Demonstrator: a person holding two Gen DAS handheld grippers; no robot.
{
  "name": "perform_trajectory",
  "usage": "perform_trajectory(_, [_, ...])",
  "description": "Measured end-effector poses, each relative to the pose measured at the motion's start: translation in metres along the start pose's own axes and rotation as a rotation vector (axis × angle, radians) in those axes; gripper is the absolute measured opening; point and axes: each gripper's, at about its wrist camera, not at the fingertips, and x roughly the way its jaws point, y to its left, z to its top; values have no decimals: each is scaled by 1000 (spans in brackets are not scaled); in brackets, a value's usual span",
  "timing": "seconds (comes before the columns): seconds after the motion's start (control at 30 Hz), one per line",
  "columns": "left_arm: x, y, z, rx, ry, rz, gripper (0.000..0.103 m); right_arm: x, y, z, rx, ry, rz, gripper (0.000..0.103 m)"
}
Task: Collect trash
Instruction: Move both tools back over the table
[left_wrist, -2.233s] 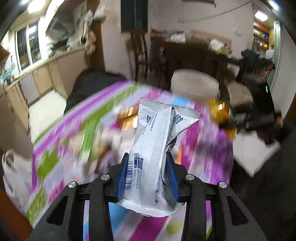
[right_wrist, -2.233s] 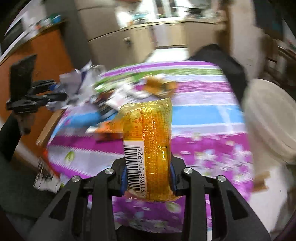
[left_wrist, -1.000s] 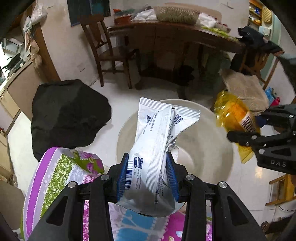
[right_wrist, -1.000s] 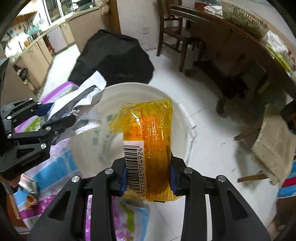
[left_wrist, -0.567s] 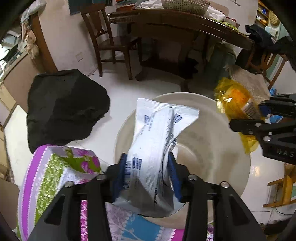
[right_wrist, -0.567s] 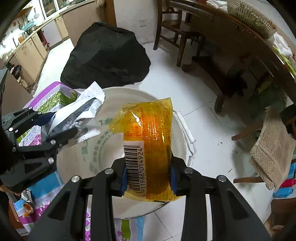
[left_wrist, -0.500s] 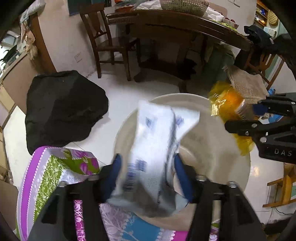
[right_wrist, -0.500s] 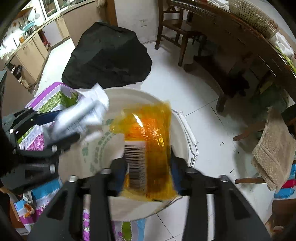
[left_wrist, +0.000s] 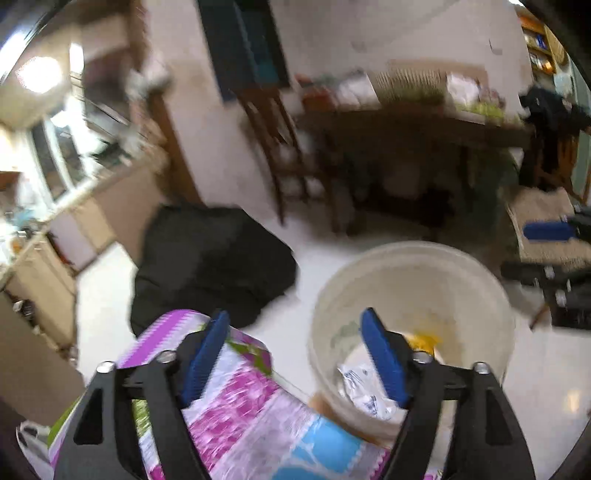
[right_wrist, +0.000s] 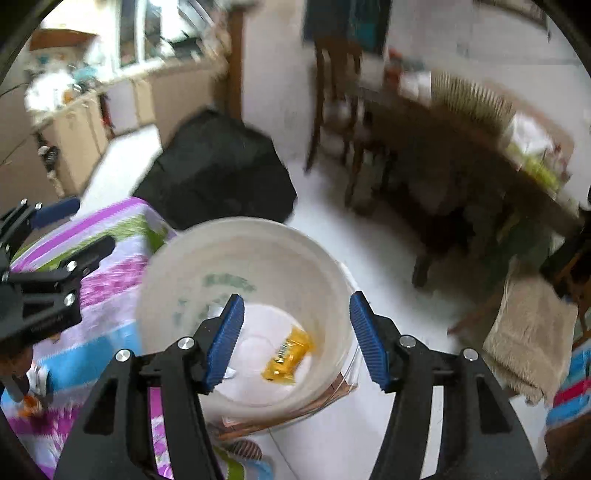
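2 tools hang over 1 white bucket (right_wrist: 177, 269) beside the counter (left_wrist: 236, 413): the left tool (left_wrist: 291, 350) is opening with nothing between its blue pads, the right tool (right_wrist: 295, 332) stands apart and empty. Inside the bucket lie 2 wrappers, 1 silver-white wrapper (left_wrist: 364, 391) partly hidden and 1 orange wrapper (right_wrist: 286, 354). Greenish lettering on the bucket wall and the wrapper print are too blurred to read.

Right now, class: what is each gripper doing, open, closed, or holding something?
Left gripper: fingers opening, nothing between them; white wrapper lies in the bucket.
Right gripper: open, empty; yellow wrapper lies in the bucket.
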Motion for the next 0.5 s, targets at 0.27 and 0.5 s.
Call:
perform_trajectory(0.27, [-142,11,-46,-187,-218,121,97,-94,59,-89,-2,-237,123,74])
perform_trajectory(0.5, [-203,7,-66,-232,-304,185,97,-111,100,-121,-93,-280,83,77])
